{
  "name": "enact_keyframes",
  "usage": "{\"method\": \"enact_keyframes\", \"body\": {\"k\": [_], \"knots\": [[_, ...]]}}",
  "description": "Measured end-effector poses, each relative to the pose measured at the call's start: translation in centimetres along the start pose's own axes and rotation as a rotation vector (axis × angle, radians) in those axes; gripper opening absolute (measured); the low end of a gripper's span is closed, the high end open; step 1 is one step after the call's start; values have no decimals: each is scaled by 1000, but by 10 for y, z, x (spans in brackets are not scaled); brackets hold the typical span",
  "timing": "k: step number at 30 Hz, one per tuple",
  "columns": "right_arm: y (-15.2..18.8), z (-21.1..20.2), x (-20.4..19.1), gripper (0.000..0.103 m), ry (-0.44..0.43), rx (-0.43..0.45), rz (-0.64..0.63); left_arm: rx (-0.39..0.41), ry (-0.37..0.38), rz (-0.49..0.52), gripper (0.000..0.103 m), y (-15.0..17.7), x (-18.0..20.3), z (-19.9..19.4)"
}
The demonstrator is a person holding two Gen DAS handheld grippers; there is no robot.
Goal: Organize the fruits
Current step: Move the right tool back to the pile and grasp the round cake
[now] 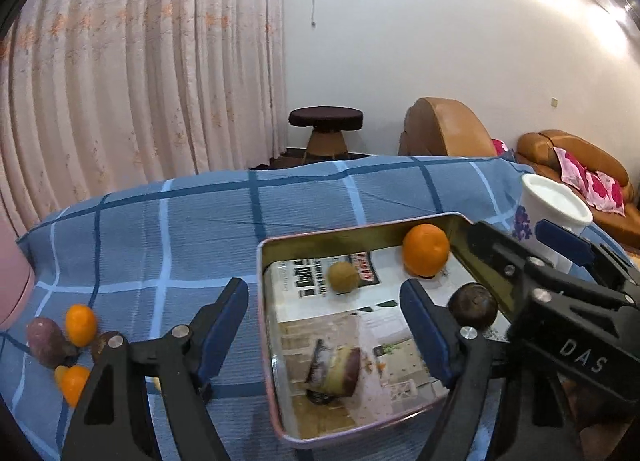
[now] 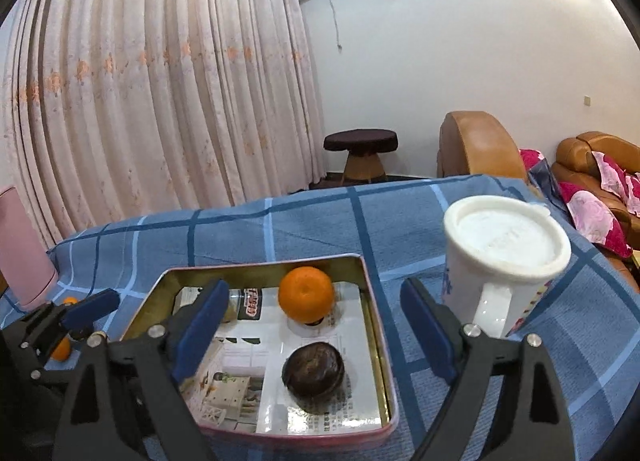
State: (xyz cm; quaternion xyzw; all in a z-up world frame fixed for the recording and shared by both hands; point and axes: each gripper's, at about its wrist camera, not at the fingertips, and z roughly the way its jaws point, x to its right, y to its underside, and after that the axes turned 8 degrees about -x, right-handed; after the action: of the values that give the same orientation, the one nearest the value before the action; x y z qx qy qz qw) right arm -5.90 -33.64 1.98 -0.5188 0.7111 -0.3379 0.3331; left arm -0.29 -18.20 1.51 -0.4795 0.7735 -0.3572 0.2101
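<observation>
A metal tin tray lined with printed paper sits on the blue checked cloth; it also shows in the right wrist view. In it lie an orange, a dark brown round fruit and a small yellowish fruit. My left gripper is open and empty over the tray's left rim. My right gripper is open and empty above the tray; it appears in the left wrist view. Loose fruits lie left of the tray: small oranges and purple-brown fruits.
A white lidded mug stands right of the tray. A pink container stands at the table's left. Beyond the table are curtains, a dark stool and brown sofas.
</observation>
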Motion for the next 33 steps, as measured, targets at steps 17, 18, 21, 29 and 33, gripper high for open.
{"method": "enact_keyframes", "body": {"k": [17, 18, 21, 29, 33], "knots": [[13, -9, -32, 82, -38, -9, -15, -21, -135, -82, 79, 29, -88, -21], [13, -11, -38, 82, -44, -4, -28, -26, -144, -90, 79, 31, -95, -23], [17, -17, -55, 81, -65, 2, -65, -40, -155, -117, 79, 36, -117, -26], [32, -19, -118, 75, -119, -19, -231, -100, -204, -158, 79, 50, -168, -35], [38, -12, -153, 75, -156, -60, -298, -117, -233, -231, 79, 55, -196, -40]]}}
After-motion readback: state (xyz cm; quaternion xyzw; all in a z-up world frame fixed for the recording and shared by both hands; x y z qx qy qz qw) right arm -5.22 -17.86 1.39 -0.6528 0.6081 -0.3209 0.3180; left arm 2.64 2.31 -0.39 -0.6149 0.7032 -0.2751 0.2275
